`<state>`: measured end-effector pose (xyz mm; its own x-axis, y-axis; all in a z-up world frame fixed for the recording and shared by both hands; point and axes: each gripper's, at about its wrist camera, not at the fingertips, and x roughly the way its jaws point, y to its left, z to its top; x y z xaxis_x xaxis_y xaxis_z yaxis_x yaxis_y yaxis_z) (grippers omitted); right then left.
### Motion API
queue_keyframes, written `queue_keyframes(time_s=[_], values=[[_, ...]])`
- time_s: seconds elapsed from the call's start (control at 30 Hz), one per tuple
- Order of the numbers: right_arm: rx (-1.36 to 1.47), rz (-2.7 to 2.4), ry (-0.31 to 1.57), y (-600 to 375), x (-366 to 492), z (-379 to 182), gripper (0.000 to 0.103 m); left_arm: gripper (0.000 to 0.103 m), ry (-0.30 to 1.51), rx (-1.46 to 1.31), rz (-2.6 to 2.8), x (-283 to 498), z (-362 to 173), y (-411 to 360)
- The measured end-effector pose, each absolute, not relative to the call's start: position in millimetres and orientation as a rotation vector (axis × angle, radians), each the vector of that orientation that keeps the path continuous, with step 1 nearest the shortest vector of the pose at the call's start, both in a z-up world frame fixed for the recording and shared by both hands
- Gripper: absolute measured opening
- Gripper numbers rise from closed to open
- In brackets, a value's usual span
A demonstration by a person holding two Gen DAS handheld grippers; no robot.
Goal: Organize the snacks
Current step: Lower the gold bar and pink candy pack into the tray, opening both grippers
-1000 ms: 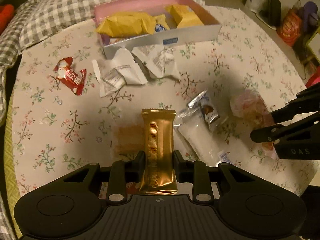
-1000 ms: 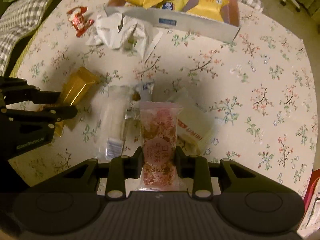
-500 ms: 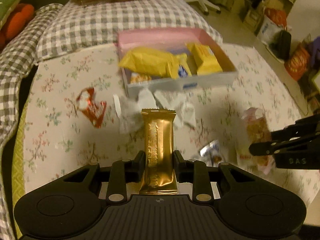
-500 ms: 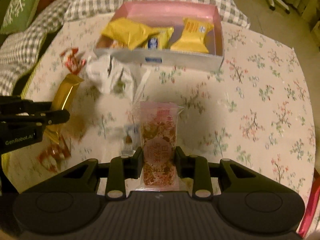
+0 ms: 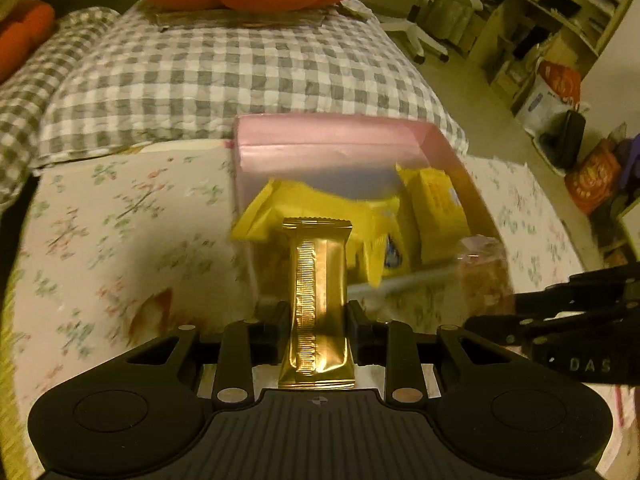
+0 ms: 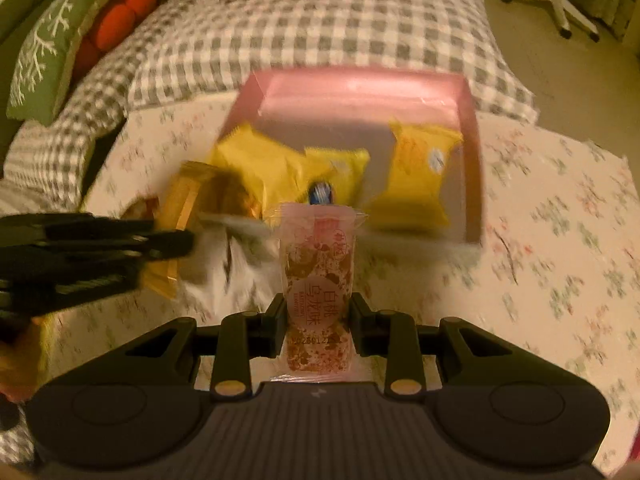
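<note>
The left gripper (image 5: pixel 318 316) is clenched on a gold foil-wrapped snack bar (image 5: pixel 318 292); the right gripper (image 6: pixel 318 320) grasps a pink translucent snack packet (image 6: pixel 318 280). Carry both past the near wall of the open pink cardboard box (image 6: pixel 472 128). Release over bare floor near its far wall, clear of the yellow packets (image 6: pixel 420 176).

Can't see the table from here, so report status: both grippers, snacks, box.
Left gripper shut on gold foil bar. Right gripper shut on pink clear-wrapped snack. Pink cardboard box ahead, yellow packets inside, middle floor bare. Nothing blocking.
</note>
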<state>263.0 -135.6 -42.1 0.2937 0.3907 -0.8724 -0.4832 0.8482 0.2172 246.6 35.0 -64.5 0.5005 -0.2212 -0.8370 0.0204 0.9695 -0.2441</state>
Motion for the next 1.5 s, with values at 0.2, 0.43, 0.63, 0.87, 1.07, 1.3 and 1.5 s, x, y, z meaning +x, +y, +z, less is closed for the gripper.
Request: queue_keyframes(time_s=[0.2,0.43,0.63,0.87,1.07,1.3,1.5], values=[[-0.067,0.574,1.125,-124.2,302.3,-55.1,0.029,0.027,1.056,-0.236,-0.17,282.6,-82.0,30.6],[-0.03,0.515,1.07,-115.7,328.3,-73.2,0.029,0.026,1.032,-0.266,-0.139,317.0,-103.2,39.4],[0.076,0.468,1.005,-116.9,337.1,-82.8,0.029,0.026,1.01,-0.272,-0.12,329.9,-118.7,38.2],[0.223,0.441,0.992,-133.0,336.1,-75.7,0.037,0.037,0.967,-0.272,-0.1,327.0,-102.5,48.3],[0.219,0.401,0.98,-160.6,324.5,-54.4,0.04,0.043,0.963,-0.268,-0.08,311.5,-78.2,58.8],[0.18,0.411,0.992,-161.2,303.3,-30.6,0.042,0.044,0.983,-0.238,-0.023,283.4,-49.3,60.6],[0.096,0.442,1.042,-154.5,273.8,-21.7,0.048,0.045,1.011,-0.198,0.012,243.1,-30.6,56.1]])
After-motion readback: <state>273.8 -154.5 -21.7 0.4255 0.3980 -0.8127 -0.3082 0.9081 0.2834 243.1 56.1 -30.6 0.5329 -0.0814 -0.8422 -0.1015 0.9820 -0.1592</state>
